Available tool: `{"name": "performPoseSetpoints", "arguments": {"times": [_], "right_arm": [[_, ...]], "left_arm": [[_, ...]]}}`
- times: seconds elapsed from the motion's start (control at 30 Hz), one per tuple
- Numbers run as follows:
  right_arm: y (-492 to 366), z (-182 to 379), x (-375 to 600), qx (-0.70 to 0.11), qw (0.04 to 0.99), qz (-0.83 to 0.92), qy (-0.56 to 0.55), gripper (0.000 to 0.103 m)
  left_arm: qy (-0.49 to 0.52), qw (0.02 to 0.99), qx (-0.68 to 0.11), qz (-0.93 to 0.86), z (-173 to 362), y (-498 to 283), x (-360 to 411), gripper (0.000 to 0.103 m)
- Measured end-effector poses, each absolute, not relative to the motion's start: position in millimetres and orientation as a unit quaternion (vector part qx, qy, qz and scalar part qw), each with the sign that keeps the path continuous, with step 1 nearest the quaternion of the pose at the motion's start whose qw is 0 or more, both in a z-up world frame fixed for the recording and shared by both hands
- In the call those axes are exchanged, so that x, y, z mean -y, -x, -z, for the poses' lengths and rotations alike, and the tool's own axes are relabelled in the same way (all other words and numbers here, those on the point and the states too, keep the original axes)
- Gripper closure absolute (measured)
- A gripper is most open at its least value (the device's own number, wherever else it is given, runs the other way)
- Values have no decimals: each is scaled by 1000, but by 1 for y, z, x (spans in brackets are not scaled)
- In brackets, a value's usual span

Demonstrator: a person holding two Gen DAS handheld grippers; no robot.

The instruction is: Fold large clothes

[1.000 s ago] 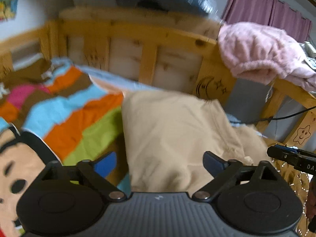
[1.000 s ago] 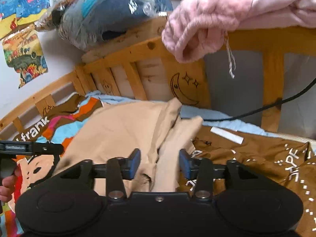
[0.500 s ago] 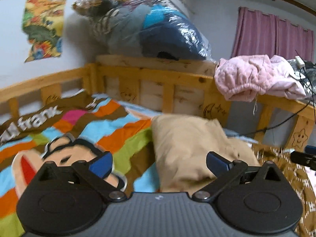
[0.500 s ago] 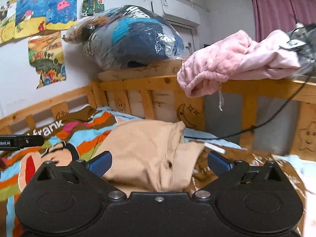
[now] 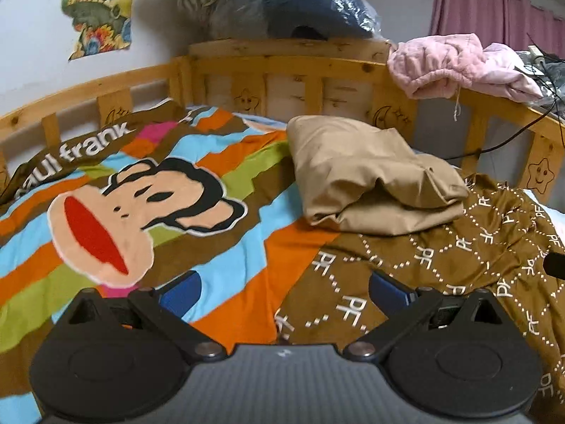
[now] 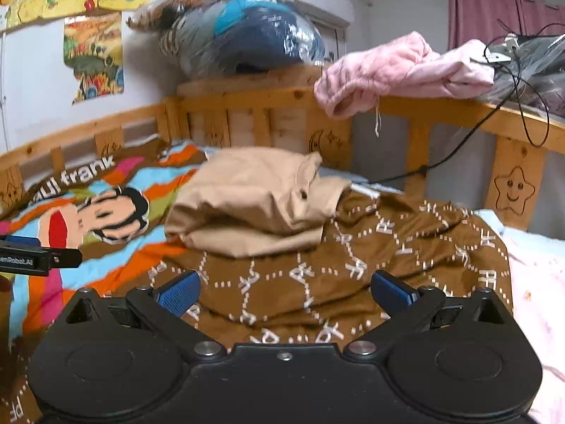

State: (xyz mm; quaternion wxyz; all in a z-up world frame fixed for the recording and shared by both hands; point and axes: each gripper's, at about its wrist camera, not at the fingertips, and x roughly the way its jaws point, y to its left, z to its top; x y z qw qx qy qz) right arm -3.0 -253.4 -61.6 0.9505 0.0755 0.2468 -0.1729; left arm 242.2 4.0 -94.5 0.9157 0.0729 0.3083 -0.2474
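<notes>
A tan garment (image 5: pixel 367 176) lies folded in a thick bundle on the bed, near the wooden headboard; it also shows in the right wrist view (image 6: pixel 257 201). My left gripper (image 5: pixel 284 291) is open and empty, held back from the bundle above the striped cartoon blanket (image 5: pixel 141 205). My right gripper (image 6: pixel 284 288) is open and empty, above the brown patterned blanket (image 6: pixel 388 247), short of the bundle. The left gripper's tip (image 6: pixel 39 256) shows at the left edge of the right wrist view.
A wooden bed rail (image 5: pixel 317 67) runs behind the bundle. A pink fleece garment (image 6: pixel 399 70) hangs over the rail at the right. A plastic-wrapped bundle (image 6: pixel 243 35) sits on top of the headboard. A black cable (image 6: pixel 459 148) drapes down at the right.
Both grippers have pulled back from the tan garment, and the right one has opened and let go of it. The garment now lies folded farther away.
</notes>
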Motion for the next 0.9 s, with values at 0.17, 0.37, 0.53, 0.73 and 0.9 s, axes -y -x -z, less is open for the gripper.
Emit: {"name": "performPoseSetpoints", "arguments": {"times": [0.17, 0.37, 0.53, 0.73, 0.9], "right_arm": [[-2, 67, 256, -258, 946, 172, -92, 1], [-4, 67, 257, -263, 945, 169, -98, 1], [-5, 68, 259, -261, 944, 172, -102, 1], [-5, 67, 260, -261, 944, 172, -102, 1], [-6, 67, 259, -260, 945, 171, -102, 1]], "left_arm": [[-74, 914, -317, 242, 100, -239, -8, 0], [-79, 910, -321, 249, 99, -240, -3, 0], [-81, 910, -317, 256, 96, -239, 1, 0], [-82, 909, -314, 264, 94, -238, 5, 0], [-82, 908, -314, 264, 93, -238, 7, 0]]}}
